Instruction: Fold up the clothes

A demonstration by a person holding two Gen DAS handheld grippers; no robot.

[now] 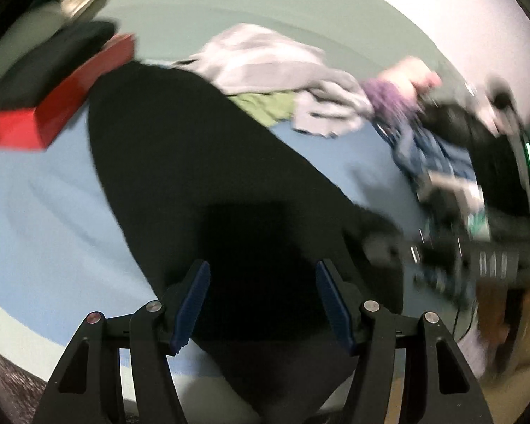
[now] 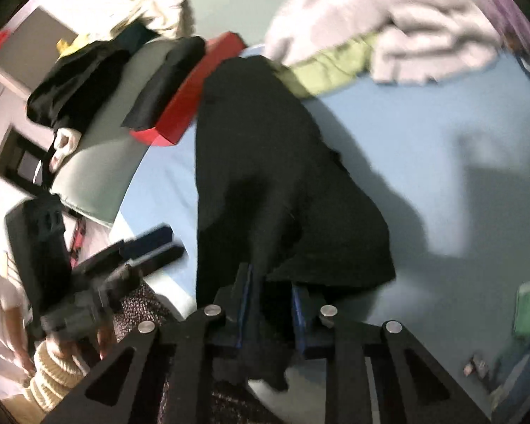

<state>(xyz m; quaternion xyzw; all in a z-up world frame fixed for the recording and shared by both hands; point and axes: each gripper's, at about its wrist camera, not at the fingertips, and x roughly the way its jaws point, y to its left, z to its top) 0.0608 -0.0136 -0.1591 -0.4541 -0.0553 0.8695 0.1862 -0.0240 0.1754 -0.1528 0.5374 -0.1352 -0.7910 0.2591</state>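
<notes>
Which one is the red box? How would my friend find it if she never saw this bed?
Start at the big bed with the light blue sheet. A long black garment lies across it; follow it to its far end. The red box sits right there at the sheet's edge, with a dark folded cloth on top. It is the only bright red, hard-cornered thing among the soft clothes.

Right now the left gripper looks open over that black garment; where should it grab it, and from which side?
Probably the near hem of the black garment, coming in from the bed's near edge. The cloth lies long and flat on the blue sheet, its near end directly ahead of the open left gripper. The right gripper already pinches that end, so a matching grip would let both lift together.
</notes>
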